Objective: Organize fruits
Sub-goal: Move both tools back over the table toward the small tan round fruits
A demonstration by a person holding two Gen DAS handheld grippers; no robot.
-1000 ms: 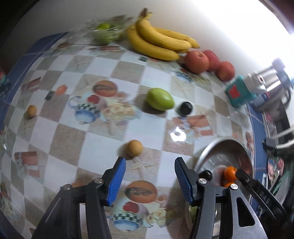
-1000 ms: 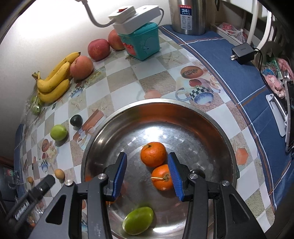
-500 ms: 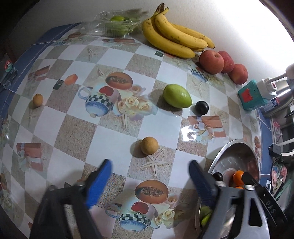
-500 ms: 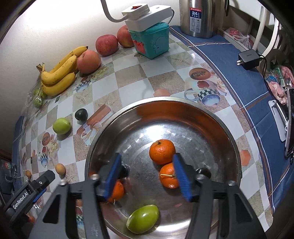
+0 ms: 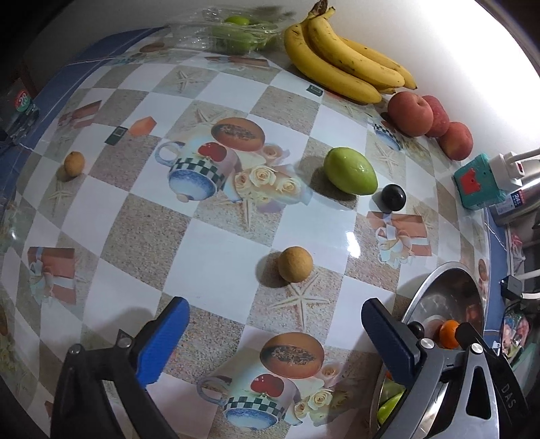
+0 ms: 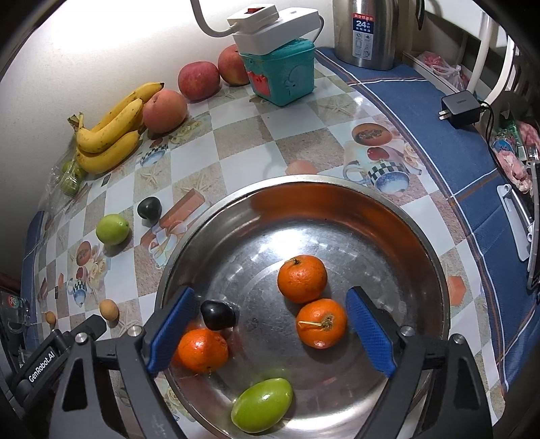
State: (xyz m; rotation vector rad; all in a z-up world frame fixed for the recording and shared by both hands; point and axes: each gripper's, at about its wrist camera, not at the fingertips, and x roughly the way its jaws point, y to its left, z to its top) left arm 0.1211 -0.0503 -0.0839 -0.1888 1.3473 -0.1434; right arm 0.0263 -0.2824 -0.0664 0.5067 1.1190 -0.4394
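Observation:
My left gripper [image 5: 275, 337] hovers over the checkered tablecloth, its jaws opening with nothing between them. A small tan round fruit [image 5: 295, 264] lies just beyond its fingertips. Farther off are a green fruit [image 5: 349, 175] and a dark plum [image 5: 393, 197]. My right gripper [image 6: 271, 332] hangs over the steel bowl [image 6: 337, 184], its jaws opening and gripping nothing. In the bowl lie three oranges [image 6: 302, 278], [image 6: 320, 322], [image 6: 202, 349], a dark plum [image 6: 217, 314] and a green fruit [image 6: 261, 408].
Bananas [image 5: 344, 67], red apples [image 5: 410, 114] and a bag of green fruits [image 5: 233, 33] line the wall. Another tan fruit [image 5: 73, 163] sits at the left. A teal box [image 6: 281, 77] carrying a power strip, a steel flask [image 6: 366, 30] and a charger [image 6: 460, 109] stand behind the bowl.
Both grippers' jaws have spread much wider. The right gripper's widening uncovers the dark plum and third orange in the bowl. Neither hand has shifted much.

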